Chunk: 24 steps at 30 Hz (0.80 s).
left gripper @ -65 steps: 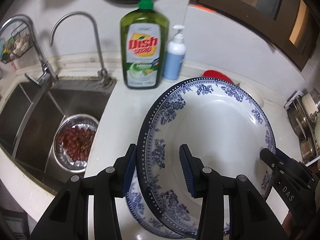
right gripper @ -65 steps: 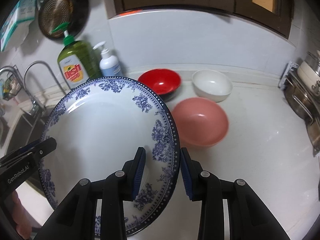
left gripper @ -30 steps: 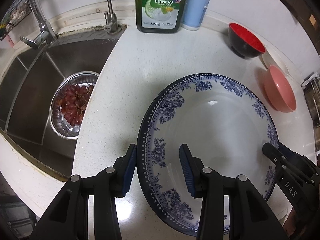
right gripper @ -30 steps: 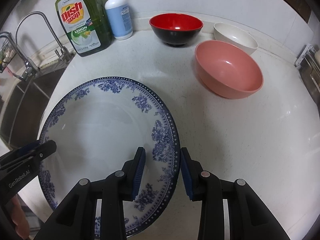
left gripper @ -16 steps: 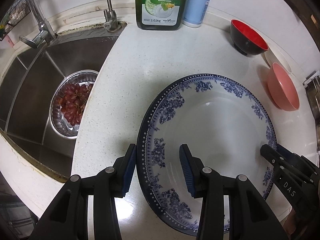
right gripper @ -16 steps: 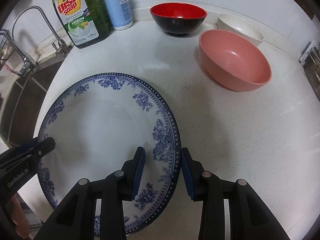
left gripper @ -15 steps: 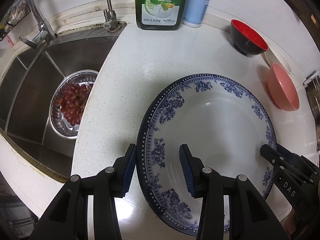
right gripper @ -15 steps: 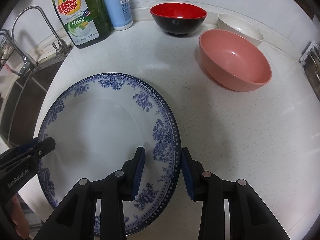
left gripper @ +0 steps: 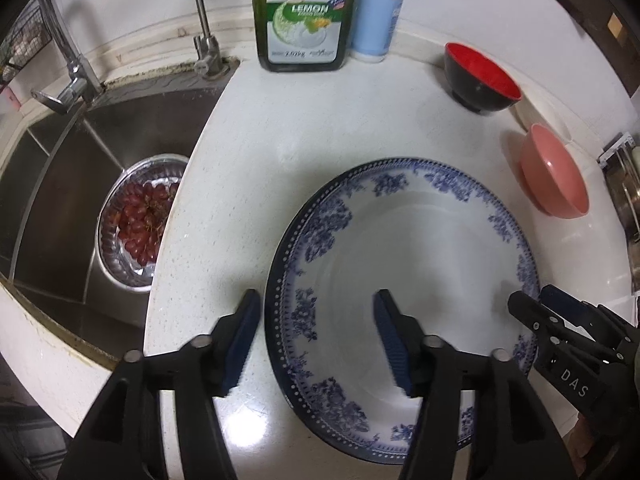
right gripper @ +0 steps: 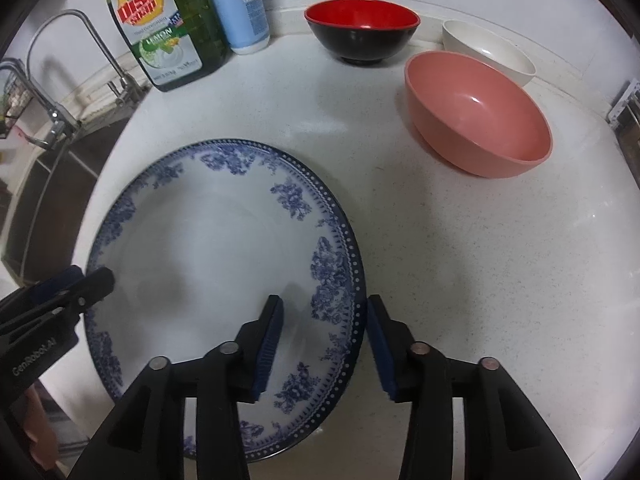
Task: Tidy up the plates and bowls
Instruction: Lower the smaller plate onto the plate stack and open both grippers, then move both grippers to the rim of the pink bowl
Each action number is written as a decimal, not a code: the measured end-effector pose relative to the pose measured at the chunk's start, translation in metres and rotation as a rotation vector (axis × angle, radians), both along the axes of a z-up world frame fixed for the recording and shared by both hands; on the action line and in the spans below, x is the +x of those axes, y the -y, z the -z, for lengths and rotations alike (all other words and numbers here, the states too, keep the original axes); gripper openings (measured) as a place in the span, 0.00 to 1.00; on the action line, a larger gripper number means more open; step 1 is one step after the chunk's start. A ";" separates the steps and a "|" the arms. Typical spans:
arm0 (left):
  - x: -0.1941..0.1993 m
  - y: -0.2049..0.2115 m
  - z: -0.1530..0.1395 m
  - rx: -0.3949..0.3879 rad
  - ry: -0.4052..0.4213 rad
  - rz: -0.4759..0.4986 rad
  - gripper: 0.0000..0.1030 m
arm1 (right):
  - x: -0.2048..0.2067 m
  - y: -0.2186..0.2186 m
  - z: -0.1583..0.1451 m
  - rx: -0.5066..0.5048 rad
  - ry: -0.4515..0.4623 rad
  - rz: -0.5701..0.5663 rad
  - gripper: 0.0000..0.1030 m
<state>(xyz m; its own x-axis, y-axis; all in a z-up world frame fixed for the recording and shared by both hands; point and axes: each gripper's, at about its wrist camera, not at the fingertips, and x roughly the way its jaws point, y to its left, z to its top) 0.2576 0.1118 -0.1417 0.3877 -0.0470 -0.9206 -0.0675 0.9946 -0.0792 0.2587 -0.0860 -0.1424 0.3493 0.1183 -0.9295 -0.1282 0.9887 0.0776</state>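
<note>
A large white plate with a blue flower rim (left gripper: 420, 248) (right gripper: 208, 240) lies flat on the white counter (right gripper: 460, 260). My left gripper (left gripper: 318, 338) straddles its left rim and my right gripper (right gripper: 324, 346) straddles its right rim. The jaws of both are opening, and the pads stand off the rim on each side. Each gripper also shows at the edge of the other's view: the right gripper (left gripper: 536, 320) and the left gripper (right gripper: 80, 288). Behind the plate stand a red-and-black bowl (right gripper: 362, 36), a white bowl (right gripper: 488, 54) and a pink bowl (right gripper: 476, 112).
A green dish soap bottle (left gripper: 304, 12) and a blue pump bottle (left gripper: 376, 12) stand at the back wall. To the left is a steel sink (left gripper: 60, 168) holding a metal bowl of red grapes (left gripper: 140, 220). A metal rack (left gripper: 624, 184) is at the far right.
The plate came down from a tilted, raised position to lie flat on the counter. Both grippers' jaws have since widened and let go of the rim.
</note>
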 end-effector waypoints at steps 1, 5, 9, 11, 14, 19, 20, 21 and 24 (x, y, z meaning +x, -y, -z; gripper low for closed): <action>0.000 0.001 -0.003 0.008 0.011 0.003 0.60 | 0.000 0.001 -0.002 0.003 0.006 0.001 0.49; 0.000 0.010 -0.017 0.043 0.067 0.030 0.68 | -0.003 0.005 -0.013 0.021 0.031 0.009 0.52; 0.001 0.023 -0.033 0.083 0.132 0.078 0.77 | -0.007 0.015 -0.027 0.041 0.068 0.011 0.55; 0.000 0.031 -0.043 0.107 0.172 0.096 0.80 | -0.009 0.024 -0.035 0.037 0.102 0.028 0.57; 0.000 0.044 -0.057 0.130 0.227 0.126 0.84 | -0.009 0.038 -0.048 0.027 0.145 0.059 0.60; 0.007 0.071 -0.074 0.114 0.269 0.186 0.84 | -0.006 0.065 -0.066 0.030 0.186 0.090 0.60; 0.009 0.076 -0.077 0.111 0.275 0.194 0.84 | -0.006 0.068 -0.069 0.030 0.194 0.097 0.60; 0.011 0.081 -0.079 0.109 0.279 0.206 0.84 | -0.006 0.073 -0.072 0.026 0.205 0.106 0.60; 0.017 0.095 -0.086 0.091 0.293 0.231 0.84 | -0.005 0.087 -0.083 0.002 0.244 0.140 0.60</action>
<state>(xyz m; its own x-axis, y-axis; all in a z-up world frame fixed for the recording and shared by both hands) 0.2742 0.0170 -0.0556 0.6234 -0.0866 -0.7771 0.1712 0.9849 0.0275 0.2538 -0.1728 -0.0596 0.5763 0.0549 -0.8154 -0.0052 0.9980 0.0635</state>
